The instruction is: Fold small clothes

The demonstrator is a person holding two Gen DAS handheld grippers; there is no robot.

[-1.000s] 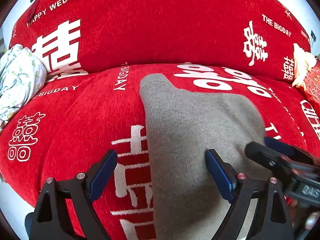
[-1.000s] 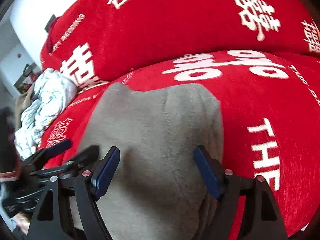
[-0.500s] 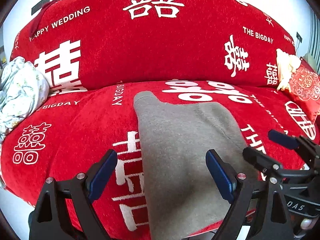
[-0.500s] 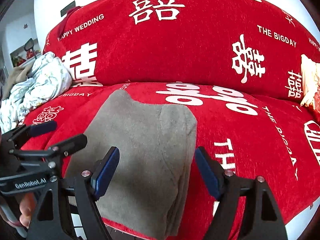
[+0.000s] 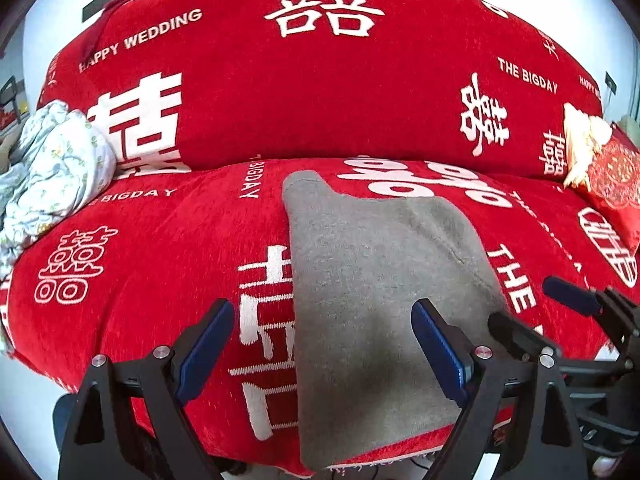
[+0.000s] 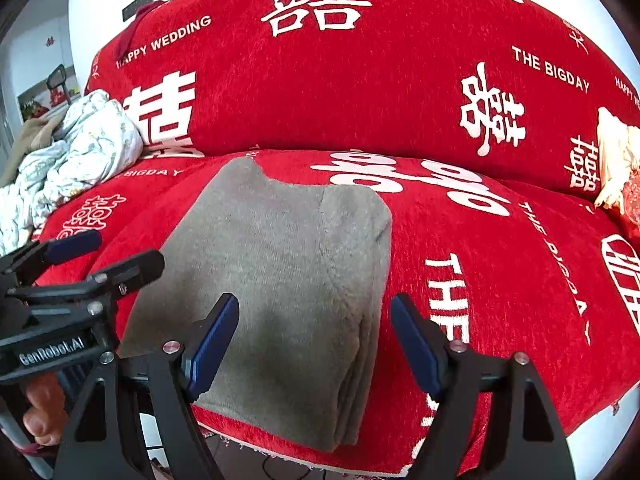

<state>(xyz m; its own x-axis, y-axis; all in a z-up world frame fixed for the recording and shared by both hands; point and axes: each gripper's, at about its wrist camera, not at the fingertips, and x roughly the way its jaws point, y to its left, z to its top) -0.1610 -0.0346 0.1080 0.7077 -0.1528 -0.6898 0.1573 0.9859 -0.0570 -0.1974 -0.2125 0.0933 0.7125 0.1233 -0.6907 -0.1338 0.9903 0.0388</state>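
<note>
A grey folded garment lies flat on the seat of a red sofa, reaching the seat's front edge. Its layered fold edge runs along the right side. My left gripper hovers open above the garment's near left part, nothing between its blue pads. My right gripper hovers open over the garment's near right edge, also holding nothing. Each gripper shows in the other's view: the right gripper at the right, the left gripper at the left.
A crumpled pale floral cloth is heaped at the sofa's left end. A red embroidered cushion and a cream item sit at the right end. The sofa backrest rises behind. A hand holds the left gripper.
Both grippers have drawn back and up from the garment, so more of the sofa shows. The right gripper's view has levelled. Both stayed open; the garment has not moved.
</note>
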